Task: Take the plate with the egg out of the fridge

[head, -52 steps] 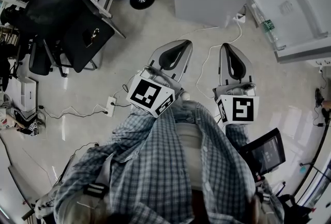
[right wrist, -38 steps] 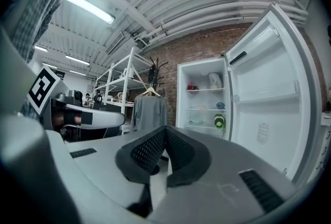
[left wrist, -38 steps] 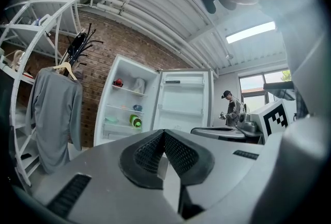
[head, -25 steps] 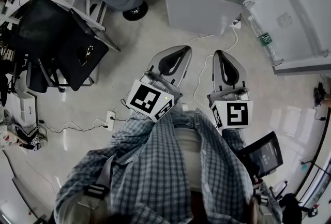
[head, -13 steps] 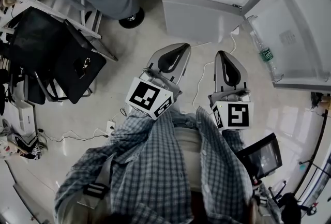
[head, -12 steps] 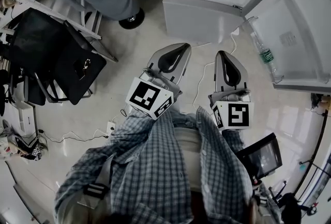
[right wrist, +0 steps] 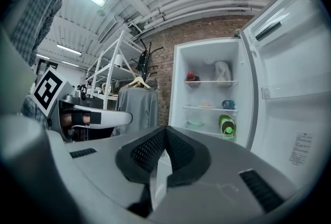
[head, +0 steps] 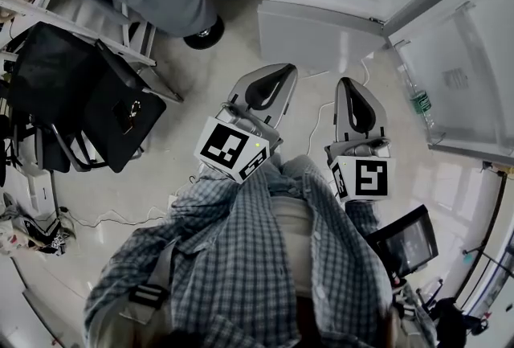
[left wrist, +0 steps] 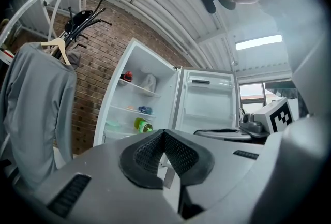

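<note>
Both hand-held grippers are held low in front of the plaid shirt (head: 265, 258), pointing at the open fridge (head: 321, 25), well short of it. Left hand-held gripper (head: 277, 77): jaws closed, pads (left wrist: 178, 153) meeting at the tip, nothing between them. Right hand-held gripper (head: 352, 93): same, jaws pressed together and empty. The two sit side by side, apart, over the pale floor (head: 201, 105).

The fridge door (head: 474, 73) is swung out to the right, with a bottle (head: 419, 101) in its rack.

Inside the fridge, from the right gripper view:
- Top shelf: a red item (right wrist: 191, 76) and a white bag (right wrist: 222, 70).
- Middle shelf: a blue item (right wrist: 228, 104) on the right, something small and pale to its left.
- Lower shelf: a green bottle (right wrist: 226, 125) lying on the right, and a pale shallow dish (right wrist: 196, 123) on the left. This is probably the plate; the egg is too small to make out.

Neither gripper touches any of it.

Left of the fridge, a grey garment (right wrist: 138, 104) hangs on a hanger against the brick wall (right wrist: 165, 68). Dark chairs (head: 88, 97) stand on the left in the head view. A tablet (head: 405, 242) is at the person's right side.
</note>
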{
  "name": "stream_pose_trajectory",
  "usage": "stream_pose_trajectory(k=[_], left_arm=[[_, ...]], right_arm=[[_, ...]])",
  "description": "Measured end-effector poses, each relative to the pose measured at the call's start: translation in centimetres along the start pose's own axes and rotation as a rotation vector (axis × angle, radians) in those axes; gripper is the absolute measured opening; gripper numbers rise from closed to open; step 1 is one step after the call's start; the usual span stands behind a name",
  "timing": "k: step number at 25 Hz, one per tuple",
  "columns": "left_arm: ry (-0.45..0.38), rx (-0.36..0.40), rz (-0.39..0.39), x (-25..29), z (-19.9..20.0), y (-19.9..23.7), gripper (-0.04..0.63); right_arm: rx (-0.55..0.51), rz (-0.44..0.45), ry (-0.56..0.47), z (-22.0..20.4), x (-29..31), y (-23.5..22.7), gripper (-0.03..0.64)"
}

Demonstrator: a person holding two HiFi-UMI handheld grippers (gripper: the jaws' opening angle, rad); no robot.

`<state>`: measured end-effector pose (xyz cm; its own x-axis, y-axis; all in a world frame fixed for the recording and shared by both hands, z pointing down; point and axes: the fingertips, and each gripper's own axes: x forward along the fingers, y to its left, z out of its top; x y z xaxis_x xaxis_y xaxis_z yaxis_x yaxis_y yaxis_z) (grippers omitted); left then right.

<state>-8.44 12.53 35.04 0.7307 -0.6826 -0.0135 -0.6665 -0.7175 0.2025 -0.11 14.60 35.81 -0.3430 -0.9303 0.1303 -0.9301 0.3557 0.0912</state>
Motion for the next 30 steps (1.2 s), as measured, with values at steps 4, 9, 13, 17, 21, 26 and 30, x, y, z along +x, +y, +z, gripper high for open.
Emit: stream_pose_trajectory(k=[4,9,13,17,21,26,30], left_arm=[[0.003,-0.007,-0.01,0.3,0.0,0.9,0.006],[-0.006,-0.012,-0.009,0.6,0.4,1.7,0.006],[-0.016,-0.004,0.007,1.0,0.6,2.3,0.006],[-0.022,0.001,0.031,1.7,0.7,3.0,0.006],[-0.023,0.002,0.054,3.2,0.7,3.8,0.006],[-0.024,0.006,0.057,6.3,0.7,4.4,0.006],[-0.023,0.011,0.056,9.5,1.0,5.1,0.006]], right_arm=[[0.003,-0.008,0.009,-0.1,1.1,0.0,0.006],[0.014,-0.007,0.01,0.3,2.3,0.1,0.006],[0.004,0.019,0.01,0.3,3.3,0.1,0.006],[-0.014,0.042,0.002,0.1,4.5,-0.7,0.006],[-0.007,0.047,-0.011,0.0,5.9,-2.1,0.006],[-0.001,0.045,-0.017,-0.2,7.8,-5.1,0.006],[-0.006,0.05,-0.023,0.1,9.8,-7.7,0.005]])
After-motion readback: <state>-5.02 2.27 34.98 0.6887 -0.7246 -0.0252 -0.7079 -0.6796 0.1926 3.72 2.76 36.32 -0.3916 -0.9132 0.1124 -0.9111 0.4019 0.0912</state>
